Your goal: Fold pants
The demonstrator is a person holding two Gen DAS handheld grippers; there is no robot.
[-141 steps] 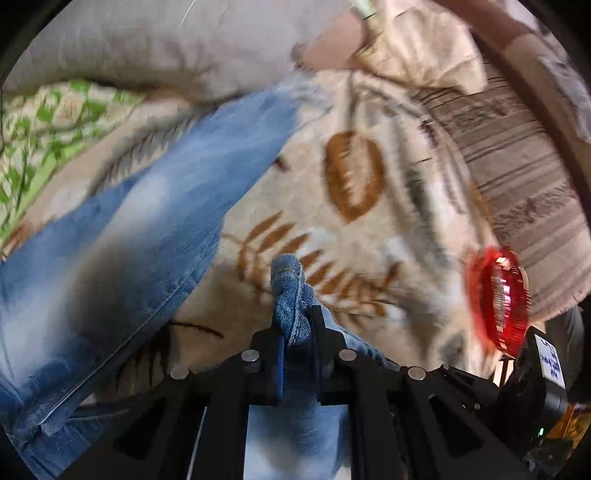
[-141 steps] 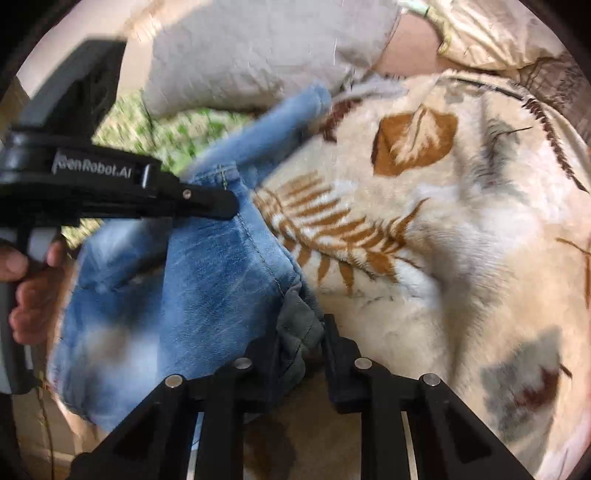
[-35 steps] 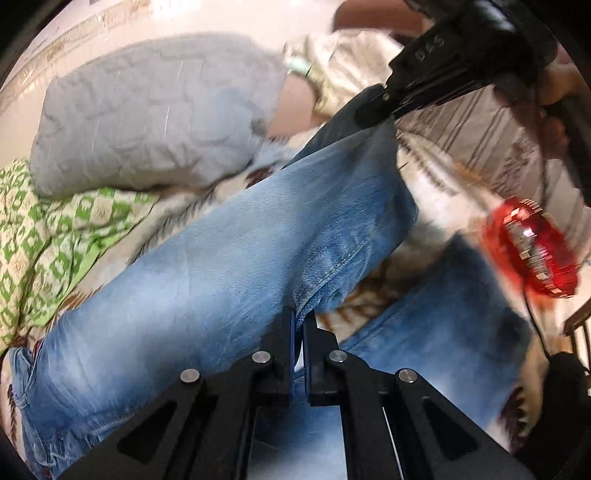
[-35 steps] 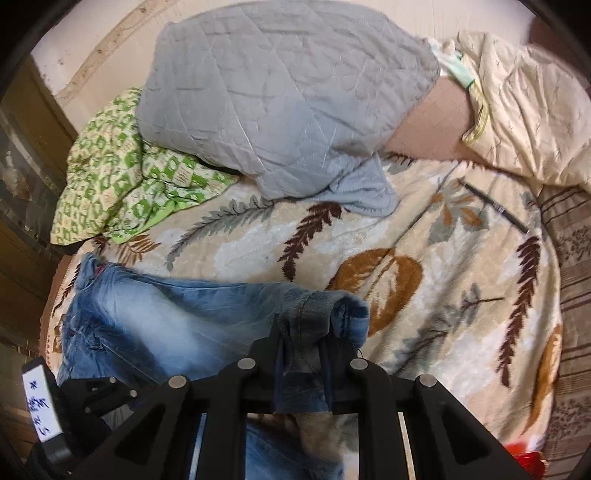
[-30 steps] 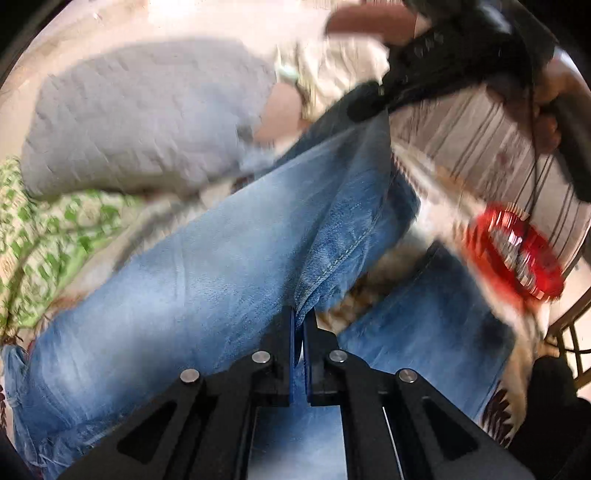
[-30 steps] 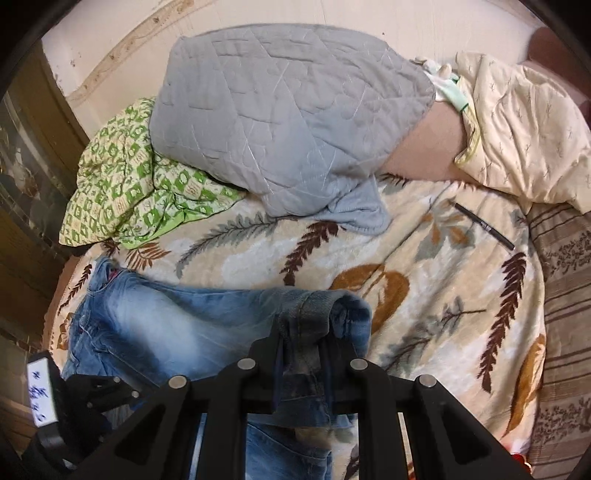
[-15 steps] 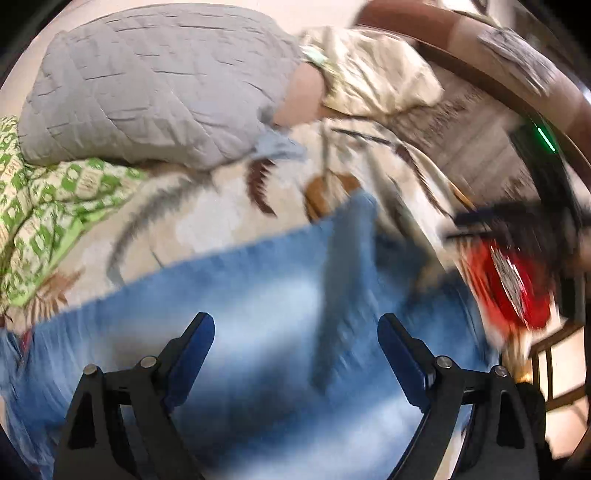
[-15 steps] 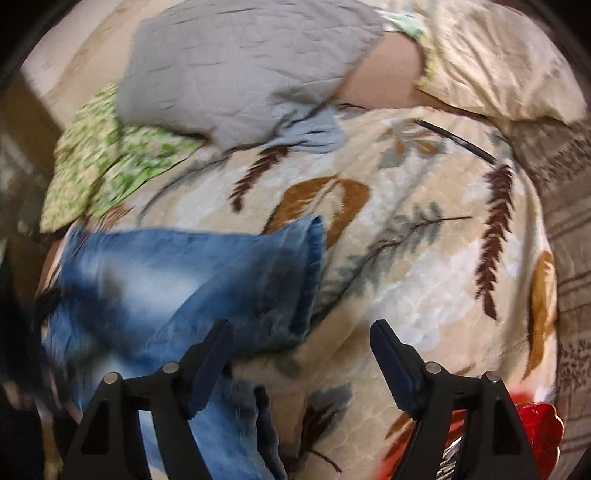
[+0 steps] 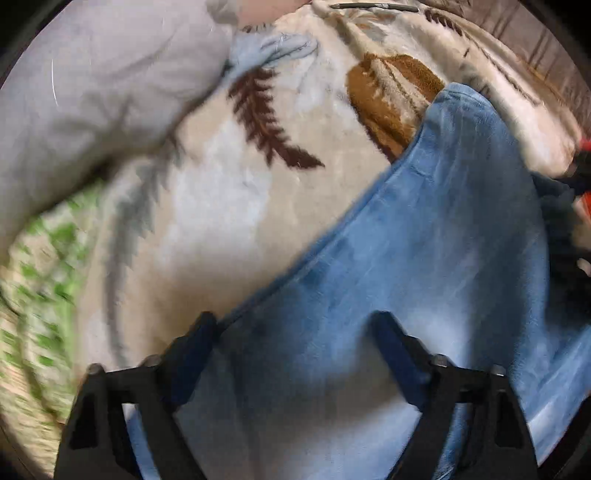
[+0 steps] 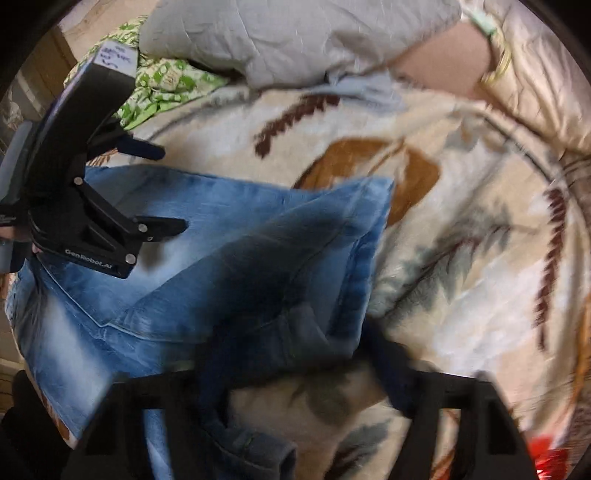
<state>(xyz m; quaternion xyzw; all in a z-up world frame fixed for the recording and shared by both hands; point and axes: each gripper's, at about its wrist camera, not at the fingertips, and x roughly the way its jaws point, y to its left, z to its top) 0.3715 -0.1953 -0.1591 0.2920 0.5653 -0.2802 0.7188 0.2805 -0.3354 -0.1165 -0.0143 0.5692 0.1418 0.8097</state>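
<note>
The blue jeans (image 9: 424,258) lie on the leaf-patterned blanket (image 9: 221,206), one leg folded over the rest. In the right wrist view the folded leg's hem (image 10: 365,229) faces right. My left gripper (image 9: 293,332) points steeply down over the denim. Its jaws are closing, the cloth lies below them and the pads do not press on it. From the right wrist view the left gripper (image 10: 162,188) hovers over the jeans' left part. My right gripper (image 10: 301,365) is low over the fold's near corner. Its jaws are closing too and grip nothing.
A grey quilted pillow (image 10: 295,33) and a green patterned cloth (image 10: 162,85) lie at the back left. A cream pillow (image 10: 535,74) sits at the back right, a pen (image 9: 373,5) on the blanket's far side, a red object (image 10: 546,454) at the near right.
Both grippers let go of the jeans, opened wide, then narrowed. Both came down toward the denim. The lifted leg now lies flat on the rest of the jeans.
</note>
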